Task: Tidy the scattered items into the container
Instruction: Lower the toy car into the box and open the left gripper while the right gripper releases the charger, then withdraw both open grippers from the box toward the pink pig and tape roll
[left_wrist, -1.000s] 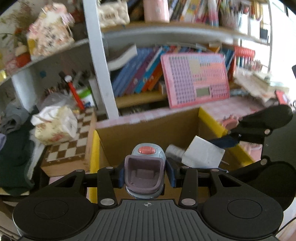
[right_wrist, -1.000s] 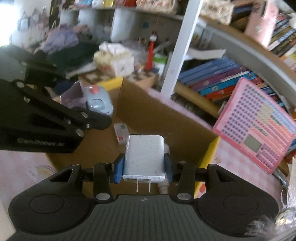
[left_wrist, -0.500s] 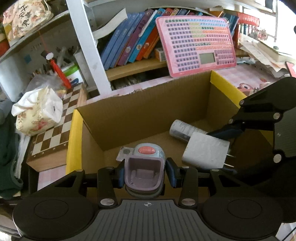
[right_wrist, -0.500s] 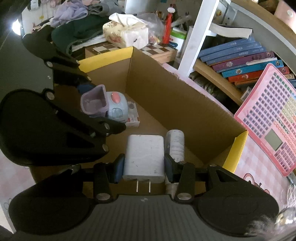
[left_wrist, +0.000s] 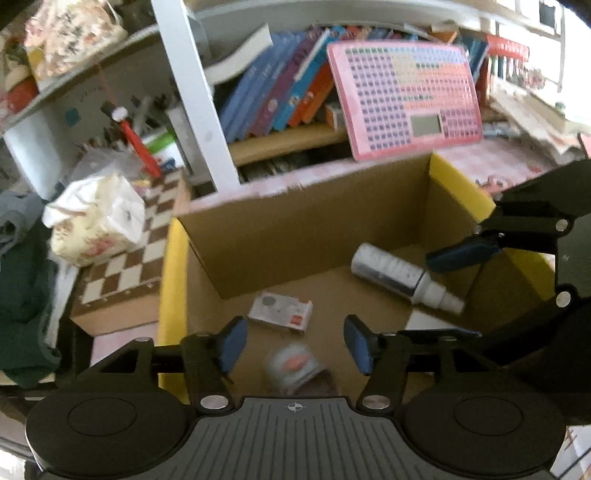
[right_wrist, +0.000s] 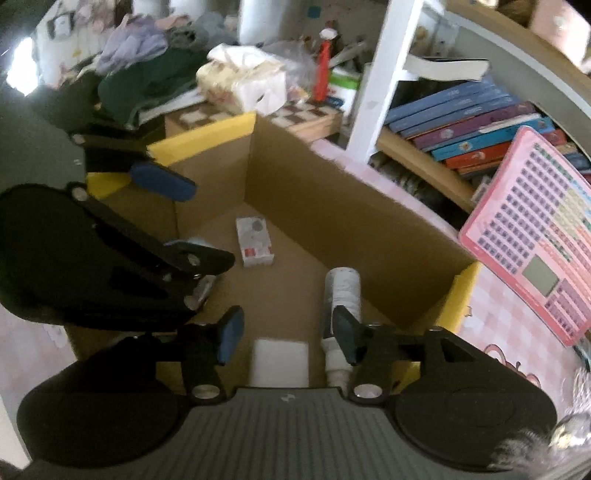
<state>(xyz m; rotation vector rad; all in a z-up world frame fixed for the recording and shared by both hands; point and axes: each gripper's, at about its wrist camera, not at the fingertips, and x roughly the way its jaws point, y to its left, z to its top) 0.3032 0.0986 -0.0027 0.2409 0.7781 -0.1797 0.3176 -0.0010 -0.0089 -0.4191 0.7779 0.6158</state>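
Both grippers are hanging over an open cardboard box (left_wrist: 295, 229) with yellow flaps, each with its jaws apart and nothing clamped. Jaws of the left gripper (left_wrist: 293, 345) have just been opening, and the small grey device with a pink button (left_wrist: 293, 367) is lying blurred between and below its blue pads (left_wrist: 231, 345), touched by neither. Jaws of the right gripper (right_wrist: 284, 332) have just been opening too, and the white charger block (right_wrist: 280, 362) is lying on the box floor below the gap between its pads, free of them. From the right wrist view, a white spray bottle (right_wrist: 341, 291) is lying at about 1 o'clock from the charger, just beside it, partly behind the right pad. A small white packet with a red mark (right_wrist: 254, 242) is lying farther in, at about 11 o'clock, well apart from the bottle. Beyond the box at 12 o'clock, a shelf of leaning books (left_wrist: 280, 99) is showing, with a pink keyboard toy (left_wrist: 406, 96) at 1 o'clock, propped against it. At 10 o'clock, a floral tissue pack (left_wrist: 96, 221) is sitting on a chessboard (left_wrist: 125, 269).
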